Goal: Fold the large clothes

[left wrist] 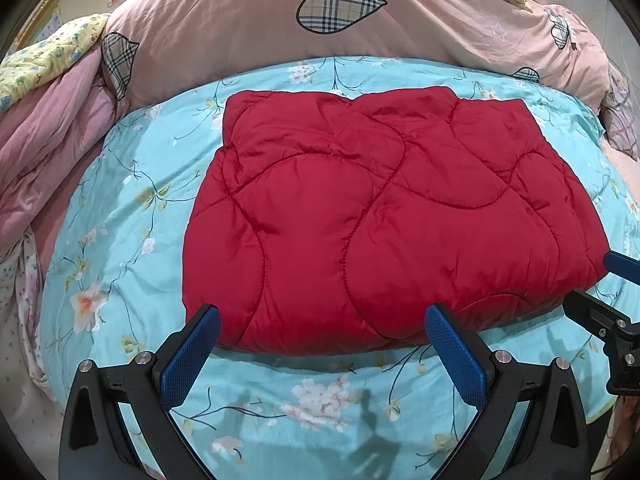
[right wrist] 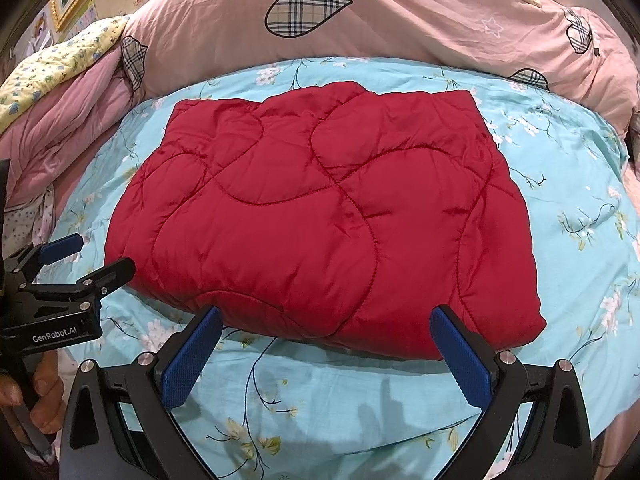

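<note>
A red quilted padded garment (left wrist: 376, 216) lies folded into a thick rectangle on the light blue floral sheet (left wrist: 132, 208); it also shows in the right wrist view (right wrist: 328, 216). My left gripper (left wrist: 322, 316) is open and empty, its blue pads at the garment's near edge. My right gripper (right wrist: 326, 316) is open and empty, also just in front of the near edge. The right gripper shows at the right edge of the left wrist view (left wrist: 600, 284), and the left gripper at the left edge of the right wrist view (right wrist: 80, 256).
A pink duvet with plaid hearts (left wrist: 340, 12) is piled behind the garment. Pink and yellow floral bedding (left wrist: 48, 120) is heaped at the left. The blue sheet (right wrist: 360, 412) covers the bed in front of the grippers.
</note>
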`<state>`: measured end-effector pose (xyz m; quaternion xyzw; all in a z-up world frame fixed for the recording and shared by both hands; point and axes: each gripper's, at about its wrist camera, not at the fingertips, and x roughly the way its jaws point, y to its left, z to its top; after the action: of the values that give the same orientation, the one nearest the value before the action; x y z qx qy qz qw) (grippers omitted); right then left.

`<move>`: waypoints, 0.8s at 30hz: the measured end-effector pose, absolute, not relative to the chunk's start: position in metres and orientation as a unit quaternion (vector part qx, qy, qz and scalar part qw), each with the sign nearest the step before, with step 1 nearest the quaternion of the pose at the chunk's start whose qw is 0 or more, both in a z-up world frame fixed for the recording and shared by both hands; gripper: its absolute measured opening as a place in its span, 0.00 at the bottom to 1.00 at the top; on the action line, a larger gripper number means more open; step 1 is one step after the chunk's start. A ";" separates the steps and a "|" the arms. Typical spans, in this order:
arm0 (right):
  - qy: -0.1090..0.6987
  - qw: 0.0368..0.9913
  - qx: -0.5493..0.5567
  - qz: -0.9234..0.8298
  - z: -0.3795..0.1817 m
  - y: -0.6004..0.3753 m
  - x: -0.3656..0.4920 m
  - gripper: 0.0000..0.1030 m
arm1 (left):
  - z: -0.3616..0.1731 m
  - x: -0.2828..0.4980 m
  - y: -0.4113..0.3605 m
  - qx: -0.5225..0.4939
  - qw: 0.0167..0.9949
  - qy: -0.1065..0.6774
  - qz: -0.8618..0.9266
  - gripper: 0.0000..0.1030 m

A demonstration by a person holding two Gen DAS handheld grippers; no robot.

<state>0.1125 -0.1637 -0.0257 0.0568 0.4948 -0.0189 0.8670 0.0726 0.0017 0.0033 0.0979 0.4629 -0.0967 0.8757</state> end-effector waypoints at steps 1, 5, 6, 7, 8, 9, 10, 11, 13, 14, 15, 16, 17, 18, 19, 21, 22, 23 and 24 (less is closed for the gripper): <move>0.495 0.867 0.056 -0.019 -0.025 -0.163 0.112 1.00 | 0.003 0.072 0.002 0.098 0.876 0.463 -0.097 0.99; 0.494 0.867 0.057 -0.019 -0.024 -0.164 0.112 1.00 | 0.004 0.073 0.002 0.097 0.875 0.463 -0.097 0.99; 0.494 0.867 0.057 -0.019 -0.024 -0.165 0.112 1.00 | 0.003 0.073 0.002 0.097 0.875 0.464 -0.097 0.99; 0.494 0.867 0.057 -0.019 -0.024 -0.165 0.111 1.00 | 0.003 0.073 0.003 0.096 0.875 0.465 -0.098 0.99; 0.494 0.867 0.058 -0.020 -0.025 -0.165 0.112 1.00 | 0.003 0.074 0.003 0.095 0.874 0.466 -0.099 0.99; 0.494 0.867 0.058 -0.020 -0.025 -0.166 0.112 1.00 | 0.003 0.075 0.003 0.095 0.874 0.466 -0.100 0.99; 0.494 0.867 0.059 -0.020 -0.025 -0.167 0.112 1.00 | 0.002 0.075 0.004 0.095 0.874 0.466 -0.100 0.99; 0.494 0.867 0.060 -0.020 -0.025 -0.167 0.112 1.00 | 0.002 0.076 0.004 0.094 0.874 0.467 -0.099 0.99; 0.494 0.867 0.060 -0.021 -0.026 -0.168 0.113 1.00 | 0.000 0.079 0.005 0.088 0.872 0.470 -0.100 0.99; 0.494 0.867 0.060 -0.021 -0.027 -0.169 0.113 1.00 | -0.001 0.080 0.006 0.086 0.872 0.472 -0.100 0.99; 0.495 0.867 0.061 -0.022 -0.027 -0.170 0.114 1.00 | -0.002 0.082 0.007 0.085 0.871 0.473 -0.099 0.99; 0.495 0.867 0.062 -0.022 -0.028 -0.172 0.114 1.00 | -0.003 0.084 0.008 0.082 0.870 0.475 -0.101 0.99; 0.494 0.866 0.065 -0.023 -0.028 -0.174 0.115 1.00 | -0.004 0.086 0.009 0.076 0.869 0.478 -0.104 0.99; 0.493 0.867 0.069 -0.023 -0.028 -0.176 0.115 1.00 | -0.005 0.087 0.009 0.074 0.868 0.479 -0.107 0.99; 0.490 0.868 0.073 -0.024 -0.027 -0.178 0.115 1.00 | -0.005 0.088 0.009 0.074 0.868 0.479 -0.110 0.99; 0.487 0.869 0.079 -0.024 -0.027 -0.181 0.115 1.00 | -0.004 0.089 0.007 0.081 0.870 0.475 -0.106 0.99; 0.487 0.869 0.080 -0.024 -0.027 -0.182 0.115 1.00 | -0.005 0.089 0.006 0.082 0.870 0.475 -0.106 0.99; 0.488 0.869 0.080 -0.024 -0.027 -0.182 0.115 1.00 | -0.005 0.089 0.004 0.080 0.870 0.475 -0.108 0.99; 0.489 0.868 0.080 -0.022 -0.027 -0.181 0.116 1.00 | -0.005 0.088 0.003 0.080 0.870 0.474 -0.110 0.99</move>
<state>0.1156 -0.1814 -0.0273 0.0798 0.4888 -0.0223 0.8685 0.0877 0.0030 -0.0046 0.0797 0.4744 -0.1102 0.8698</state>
